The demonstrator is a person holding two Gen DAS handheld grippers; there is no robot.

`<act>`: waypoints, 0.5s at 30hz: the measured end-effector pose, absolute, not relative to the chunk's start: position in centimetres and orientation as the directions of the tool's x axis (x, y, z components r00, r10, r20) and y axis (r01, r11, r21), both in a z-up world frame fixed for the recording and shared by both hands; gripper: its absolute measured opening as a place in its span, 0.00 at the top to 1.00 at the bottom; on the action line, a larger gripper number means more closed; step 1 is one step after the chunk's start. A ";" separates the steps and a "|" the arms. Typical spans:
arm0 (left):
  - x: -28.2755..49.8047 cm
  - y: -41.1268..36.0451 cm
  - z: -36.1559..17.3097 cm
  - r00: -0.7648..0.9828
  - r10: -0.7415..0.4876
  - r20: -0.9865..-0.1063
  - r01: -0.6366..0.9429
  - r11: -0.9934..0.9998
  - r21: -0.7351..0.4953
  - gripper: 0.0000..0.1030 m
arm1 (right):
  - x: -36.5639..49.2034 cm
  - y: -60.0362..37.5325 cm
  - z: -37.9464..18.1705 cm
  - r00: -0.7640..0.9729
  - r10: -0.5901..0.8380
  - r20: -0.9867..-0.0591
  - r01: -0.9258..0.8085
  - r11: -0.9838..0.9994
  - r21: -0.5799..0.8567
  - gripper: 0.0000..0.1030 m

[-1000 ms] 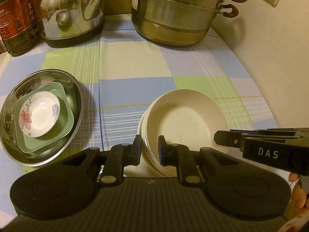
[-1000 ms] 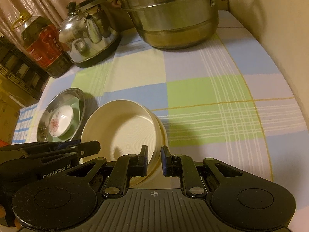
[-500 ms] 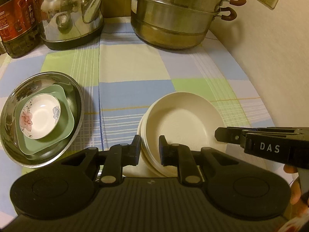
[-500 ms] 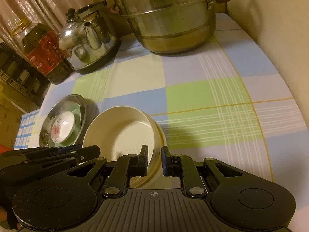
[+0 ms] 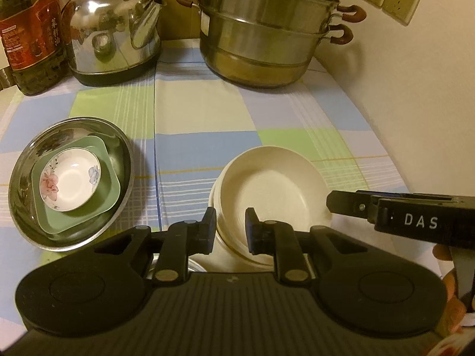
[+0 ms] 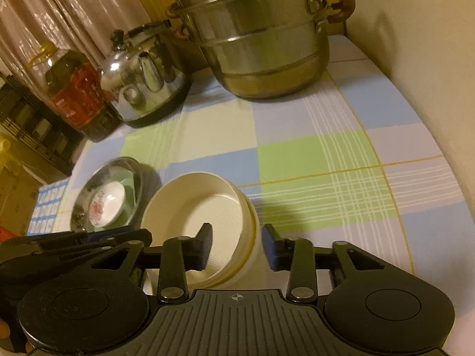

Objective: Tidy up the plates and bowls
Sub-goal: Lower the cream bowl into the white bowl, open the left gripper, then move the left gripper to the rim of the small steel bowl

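Observation:
A cream bowl (image 5: 279,184) sits nested in a second cream bowl on the checked cloth, also seen in the right wrist view (image 6: 202,207). My left gripper (image 5: 230,230) is shut on the stack's near left rim, one finger outside and one inside. My right gripper (image 6: 237,246) straddles the right rim; its jaws are opening and both pads stand clear of the wall. Its tip shows from the left wrist (image 5: 341,204). To the left, a steel basin (image 5: 118,145) holds a green square dish (image 5: 101,204) with a small flowered dish (image 5: 71,184) on it.
A stacked steel steamer pot (image 5: 267,38), a steel kettle (image 5: 112,38) and an oil bottle (image 5: 29,29) line the back of the table. A wall (image 5: 415,103) with sockets runs along the right edge. A dark shelf unit (image 6: 29,124) stands beyond the table's left side.
The right gripper's jaws have spread apart and let go of the bowl rim. Both cameras have drawn back a little from the bowls. The left grip looks the same.

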State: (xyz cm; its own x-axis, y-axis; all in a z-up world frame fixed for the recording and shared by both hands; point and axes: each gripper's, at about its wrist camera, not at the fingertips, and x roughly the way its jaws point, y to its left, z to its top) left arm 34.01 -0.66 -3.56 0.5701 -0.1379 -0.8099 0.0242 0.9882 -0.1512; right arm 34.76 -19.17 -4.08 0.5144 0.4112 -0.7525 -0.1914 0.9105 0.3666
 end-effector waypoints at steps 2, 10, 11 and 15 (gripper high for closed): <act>33.3 -0.5 -3.0 0.578 -0.142 -0.804 0.025 0.987 -0.156 0.81 | 34.2 -19.4 -3.6 0.520 0.417 -0.746 -0.196 0.908 0.371 0.58; 29.4 0.8 -0.8 0.608 -0.140 -0.781 0.008 0.985 -0.170 0.75 | 31.4 -20.2 -1.8 0.544 0.440 -0.715 -0.219 0.897 0.385 0.49; 28.7 1.0 -0.6 0.611 -0.136 -0.780 0.002 0.985 -0.170 0.74 | 30.9 -20.4 -1.6 0.547 0.441 -0.712 -0.222 0.896 0.384 0.48; 26.5 1.8 0.1 0.616 -0.122 -0.778 -0.025 0.984 -0.174 0.74 | 29.3 -20.8 -1.0 0.551 0.445 -0.706 -0.232 0.894 0.383 0.44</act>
State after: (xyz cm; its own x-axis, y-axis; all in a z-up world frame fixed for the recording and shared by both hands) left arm 26.54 1.83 0.14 0.6162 -0.1223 -0.7780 -0.0246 0.9844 -0.1742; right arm 29.26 -20.80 -1.01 0.5507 0.4454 -0.7059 -0.2320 0.8941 0.3832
